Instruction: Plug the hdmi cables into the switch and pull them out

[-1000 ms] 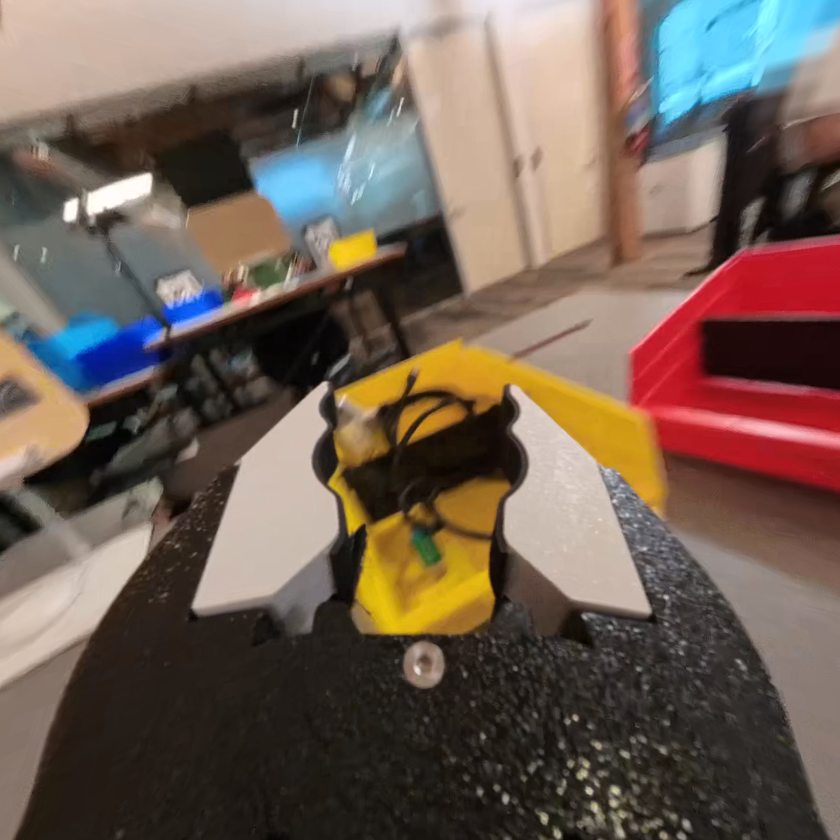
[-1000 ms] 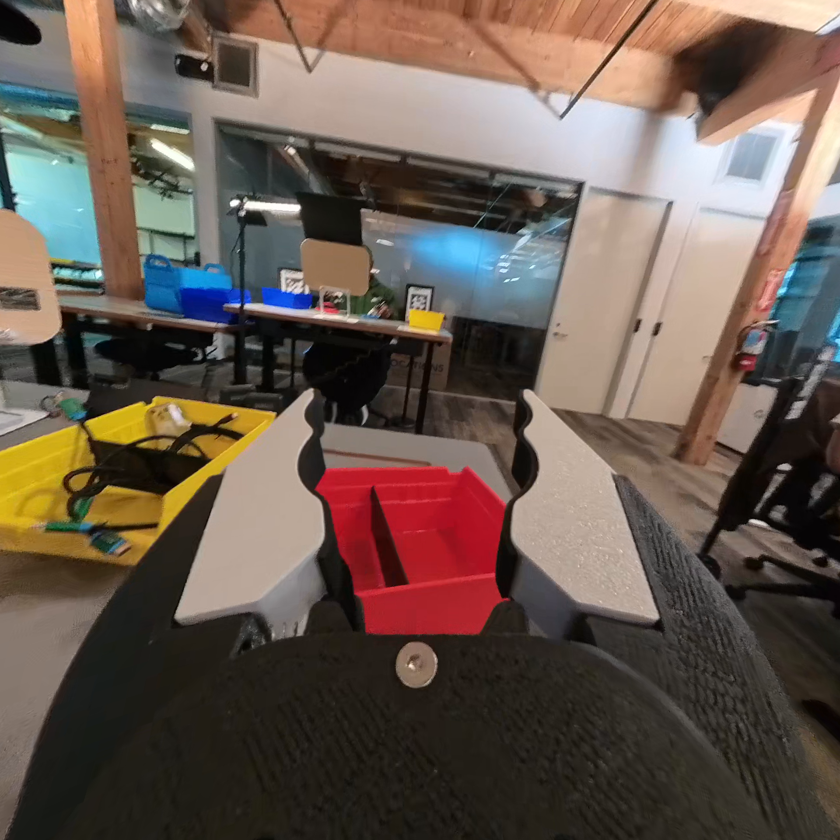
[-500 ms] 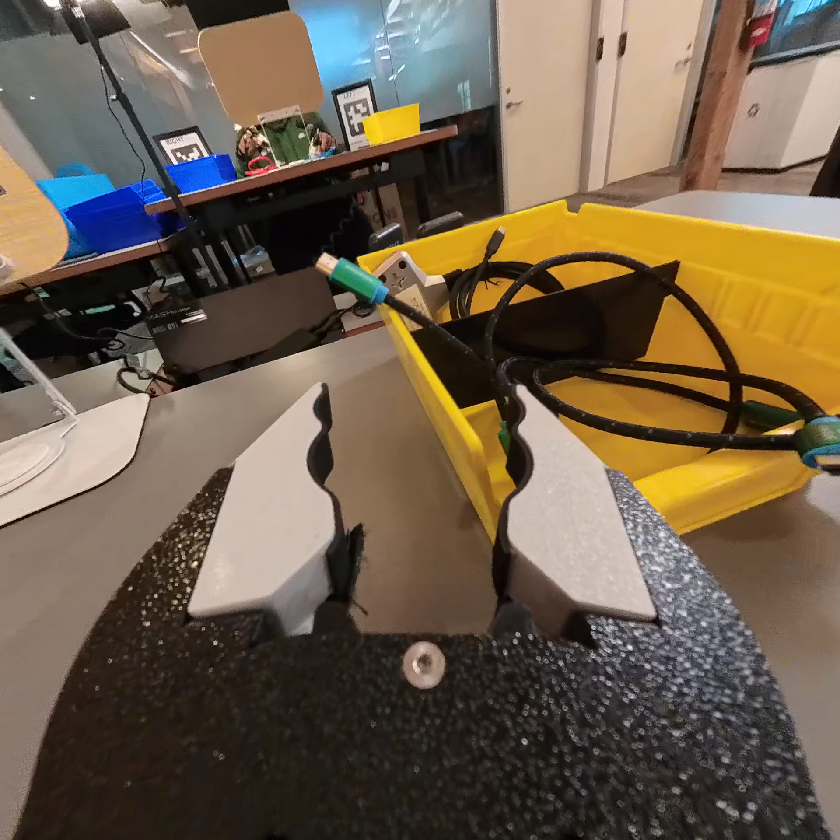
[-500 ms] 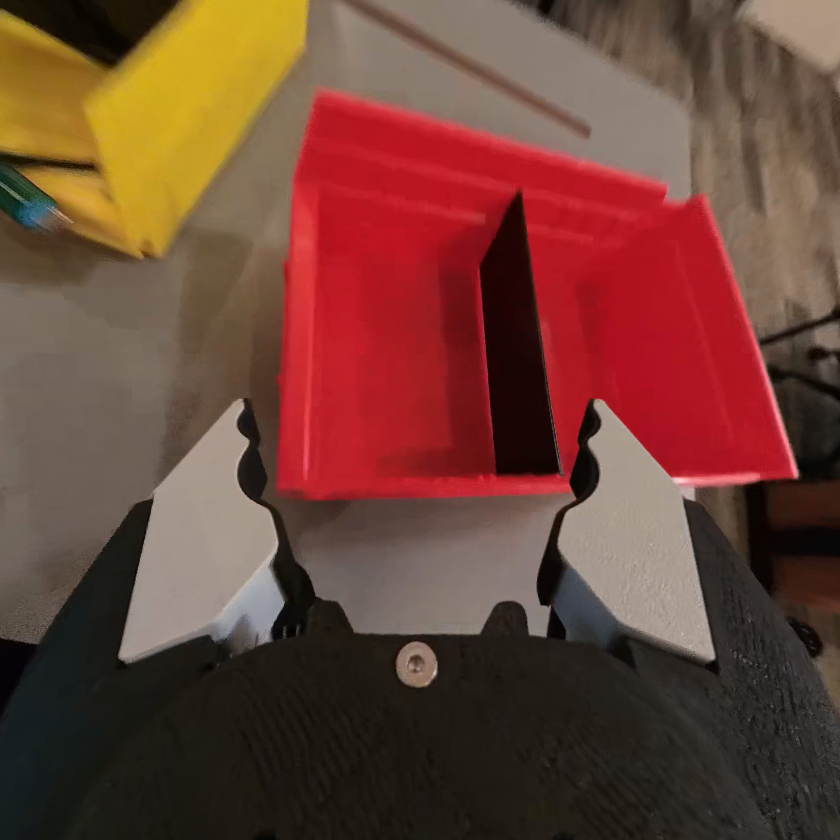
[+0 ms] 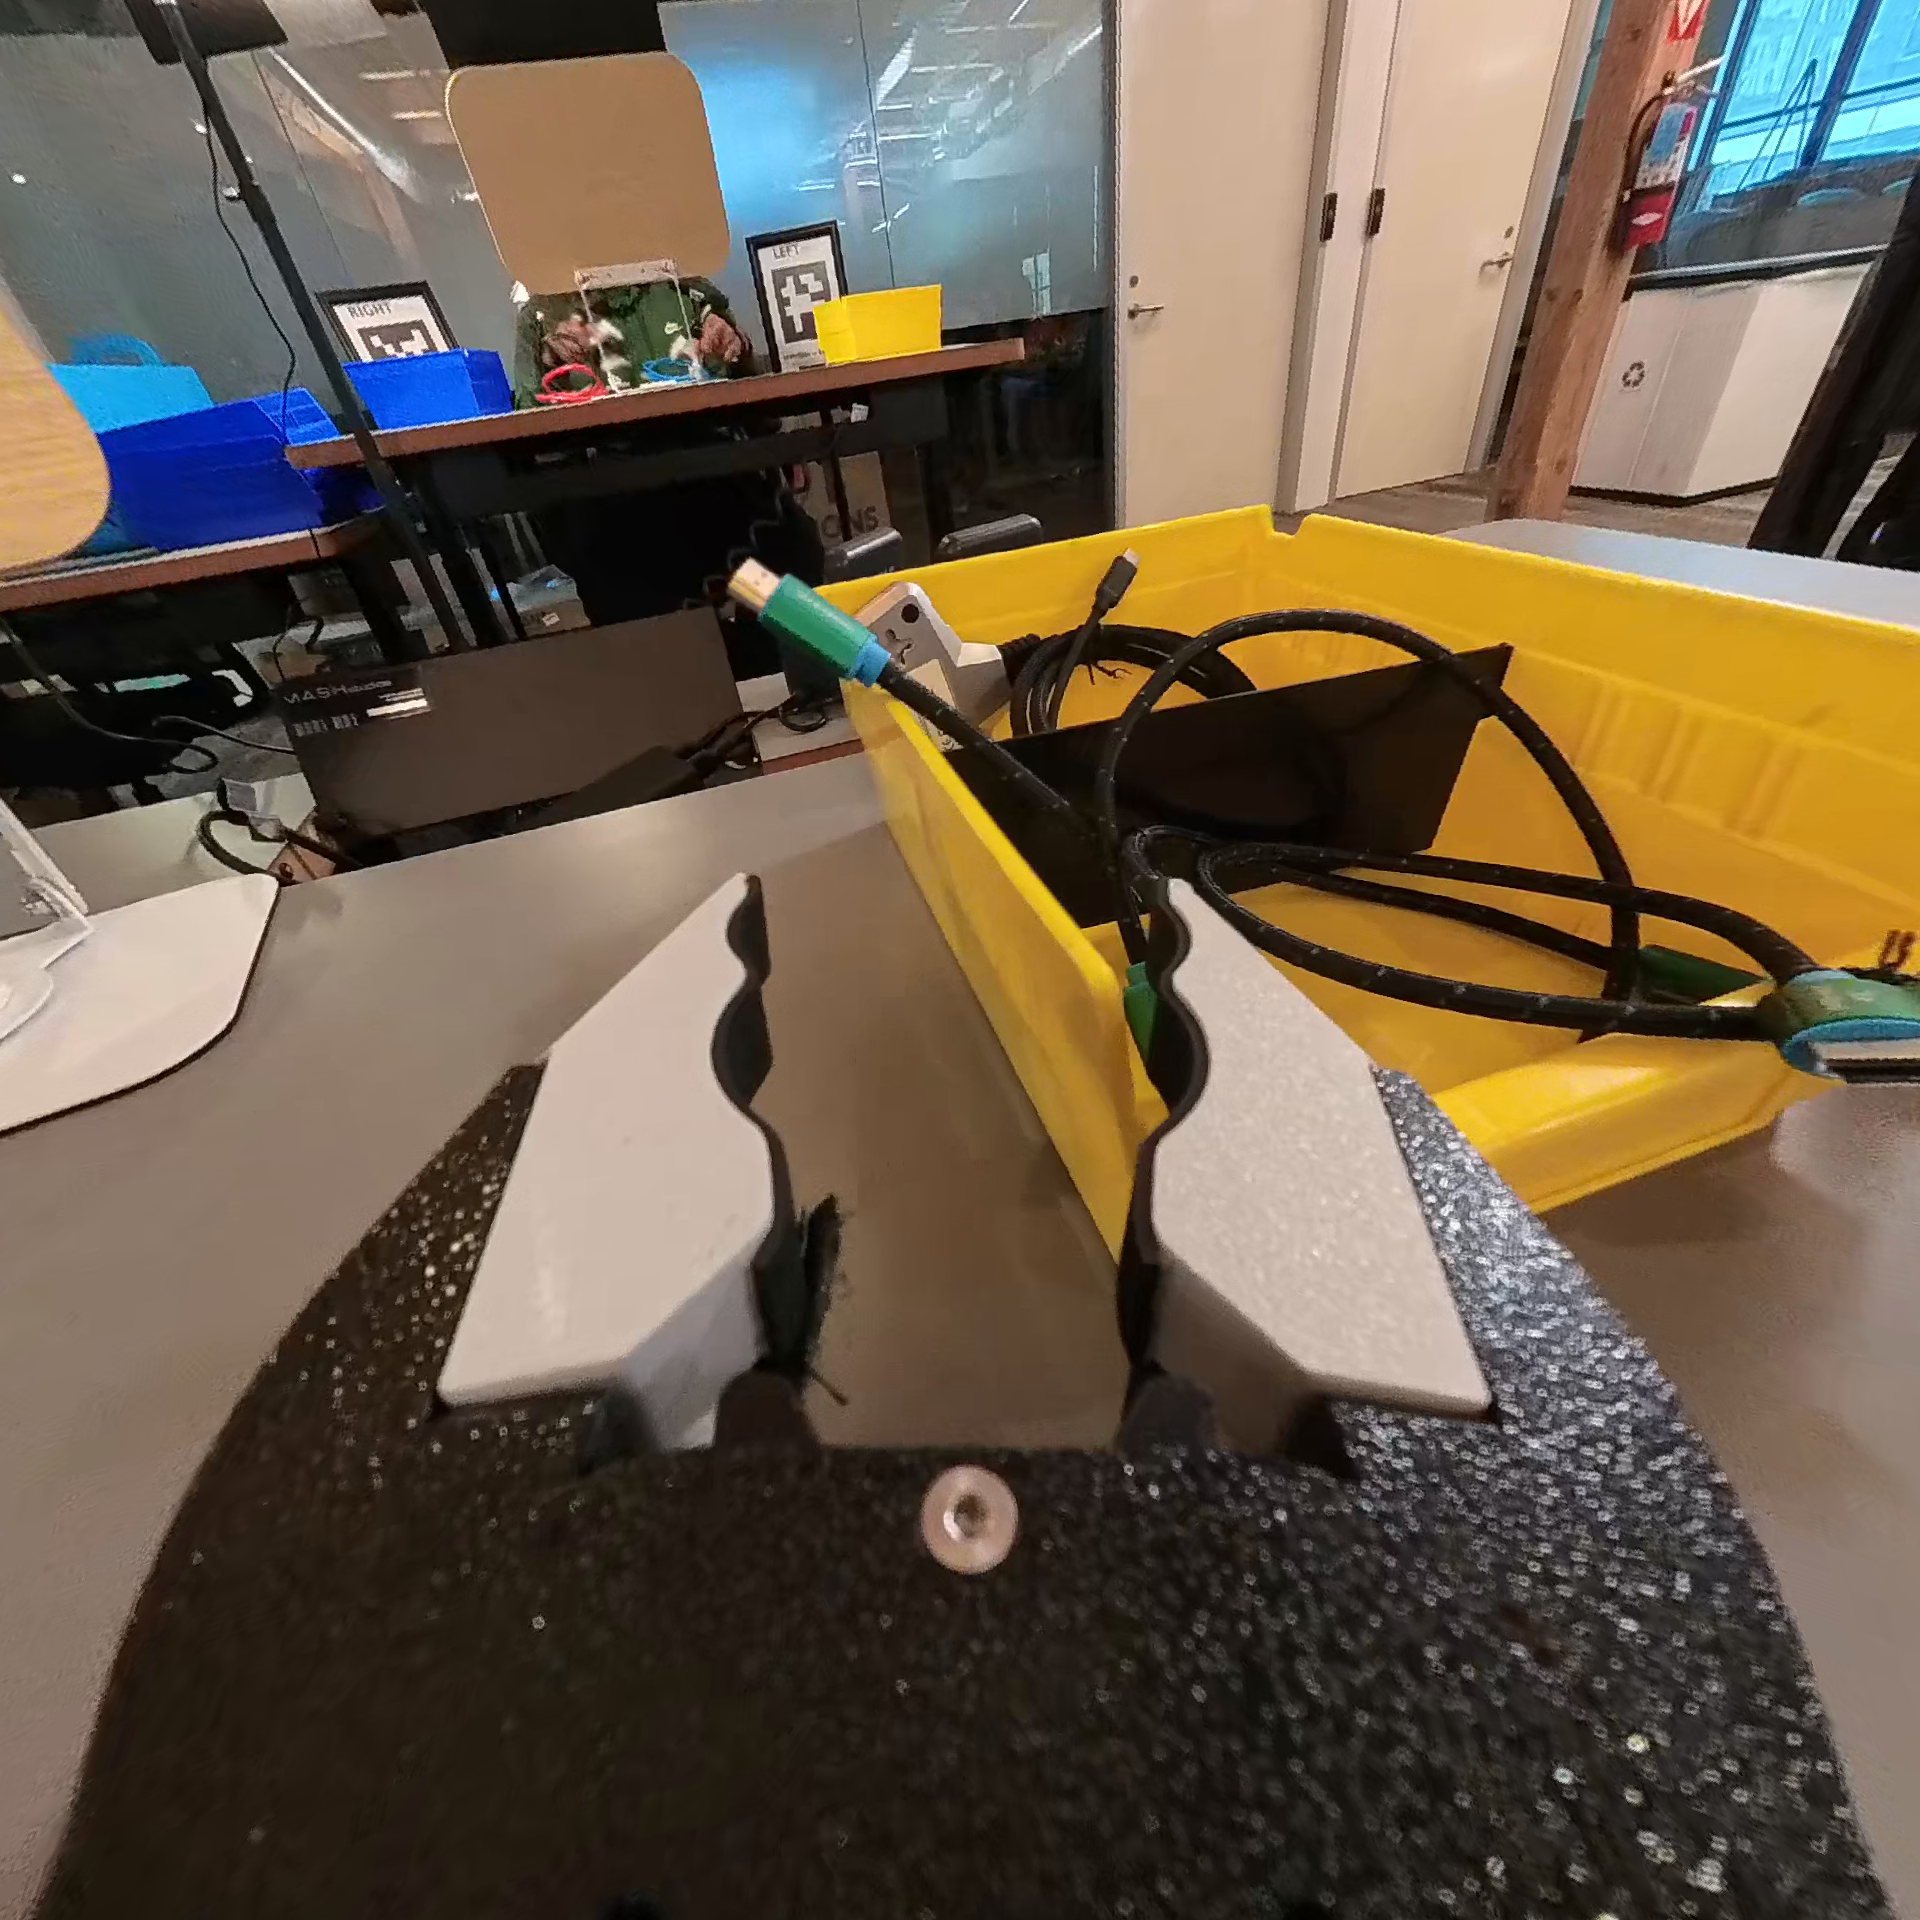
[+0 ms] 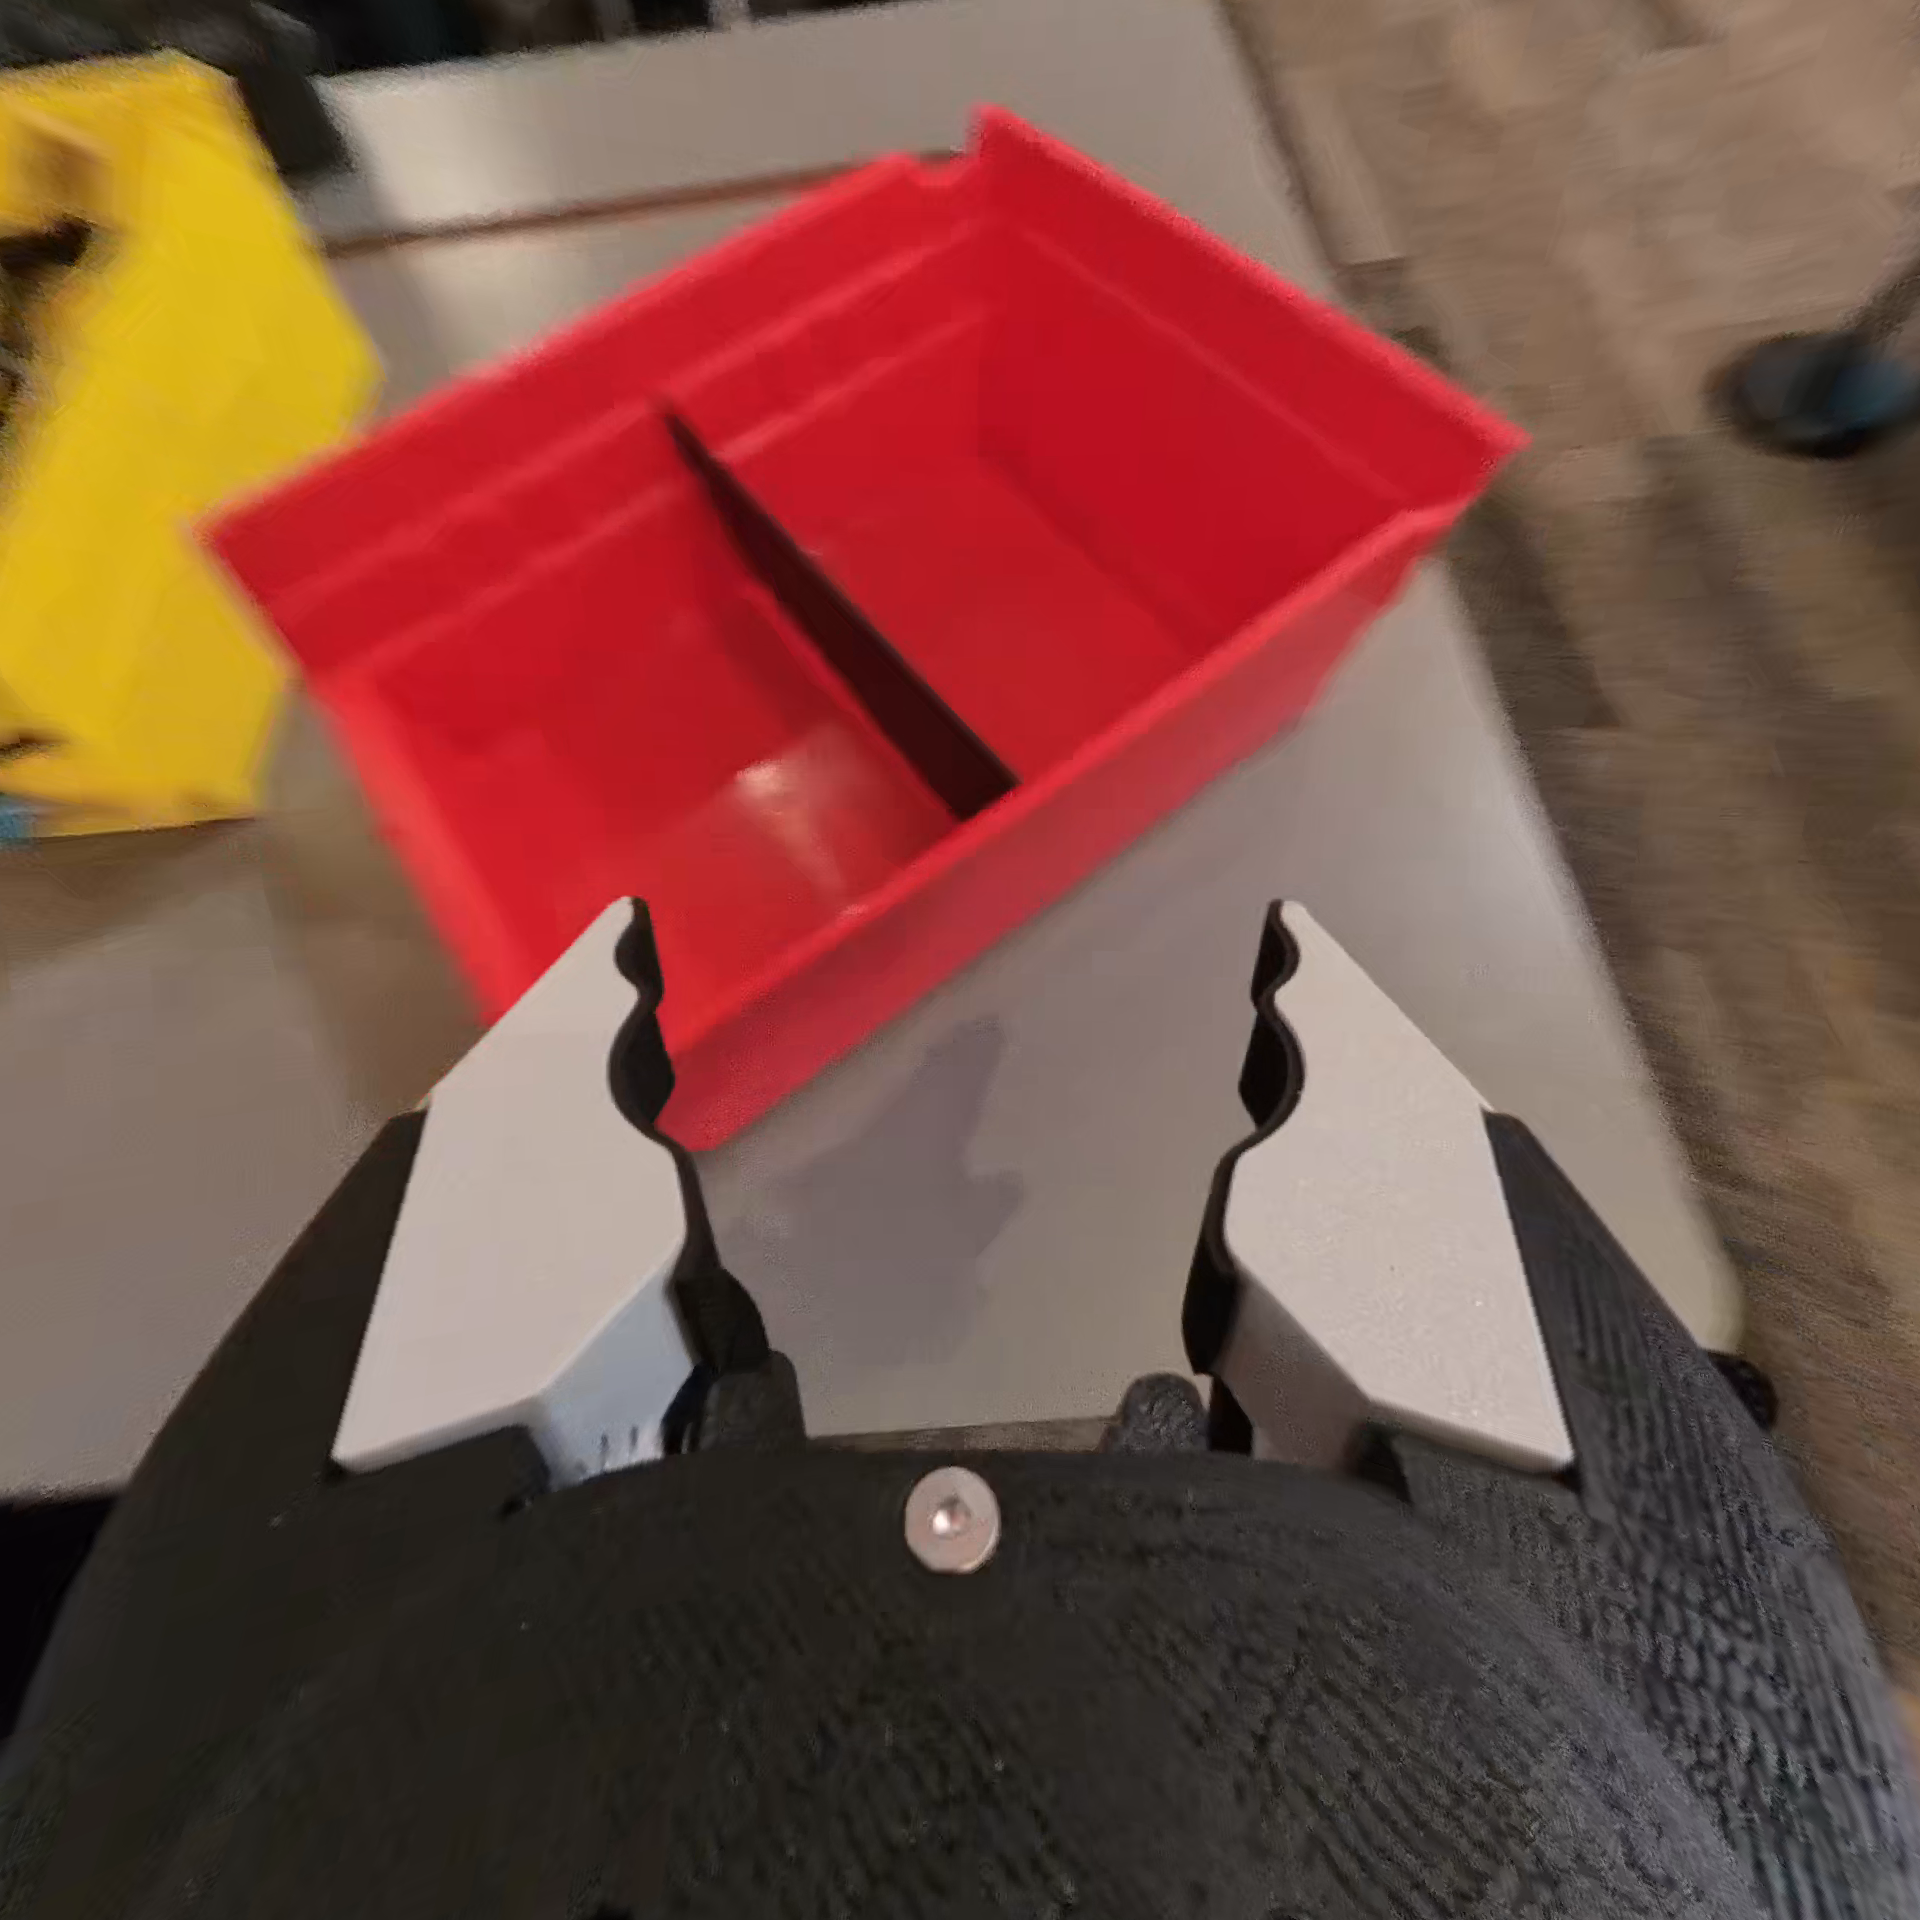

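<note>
Left wrist view: left tool [image 5: 961, 914] released, jaws apart over bare bench [image 5: 468, 997], holding nothing, just beside the near wall of the yellow bin [image 5: 1039, 997]. HDMI cables [image 5: 1382, 894] coiled loosely inside that bin, braided black, one green plug [image 5: 821, 621] poking up over the bin's far corner, another green-and-blue plug [image 5: 1860, 1029] hanging over the near rim toward the bench's right side. Small grey box, probably the switch [image 5: 925, 649], propped at the bin's far corner behind a black divider [image 5: 1299, 748]. Right wrist view, blurred: right tool [image 6: 956, 914] released and wide, grasping nothing, hovering by the near corner of an empty red bin [image 6: 1382, 582]. Cables likely light, floppy and prone to tangling; plug housings stiff. Best taken by the rigid green housing, not the cord, for square alignment with a port.
</note>
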A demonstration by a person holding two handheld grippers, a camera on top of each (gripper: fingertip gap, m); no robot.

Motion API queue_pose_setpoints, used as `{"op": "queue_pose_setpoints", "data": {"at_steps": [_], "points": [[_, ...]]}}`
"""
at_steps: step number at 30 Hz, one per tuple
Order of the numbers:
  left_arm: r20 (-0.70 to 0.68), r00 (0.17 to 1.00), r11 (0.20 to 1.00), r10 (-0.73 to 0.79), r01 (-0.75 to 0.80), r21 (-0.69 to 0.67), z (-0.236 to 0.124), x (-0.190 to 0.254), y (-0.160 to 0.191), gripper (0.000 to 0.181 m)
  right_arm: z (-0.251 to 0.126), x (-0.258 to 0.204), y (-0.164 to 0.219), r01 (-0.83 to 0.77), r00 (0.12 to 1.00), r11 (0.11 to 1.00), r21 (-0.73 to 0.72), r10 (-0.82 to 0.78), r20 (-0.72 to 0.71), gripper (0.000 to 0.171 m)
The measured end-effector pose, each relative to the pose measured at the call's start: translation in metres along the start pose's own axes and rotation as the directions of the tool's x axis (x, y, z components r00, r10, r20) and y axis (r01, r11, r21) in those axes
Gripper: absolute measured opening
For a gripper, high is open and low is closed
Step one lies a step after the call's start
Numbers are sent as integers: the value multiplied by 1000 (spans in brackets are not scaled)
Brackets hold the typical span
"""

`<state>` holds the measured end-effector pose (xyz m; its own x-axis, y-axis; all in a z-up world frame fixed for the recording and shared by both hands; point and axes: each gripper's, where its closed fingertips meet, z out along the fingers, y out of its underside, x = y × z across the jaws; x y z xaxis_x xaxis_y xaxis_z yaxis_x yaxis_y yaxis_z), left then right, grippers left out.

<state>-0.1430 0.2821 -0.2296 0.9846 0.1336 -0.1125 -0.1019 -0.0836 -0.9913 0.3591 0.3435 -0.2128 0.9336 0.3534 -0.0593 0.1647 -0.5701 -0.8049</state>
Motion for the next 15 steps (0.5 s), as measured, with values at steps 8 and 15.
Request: {"op": "queue_pose_setpoints", "data": {"at_steps": [8, 15], "points": [[-15, 1000, 1000, 10, -11, -11, 1, 4, 2, 71, -7, -69, 32, 231, 958, 957, -175, -192, 215, 126], [-8, 999, 999, 35, -35, -5, 0, 4, 1, 71, 19, -60, 40, 318, 948, 906, -281, -301, 100, 102]]}}
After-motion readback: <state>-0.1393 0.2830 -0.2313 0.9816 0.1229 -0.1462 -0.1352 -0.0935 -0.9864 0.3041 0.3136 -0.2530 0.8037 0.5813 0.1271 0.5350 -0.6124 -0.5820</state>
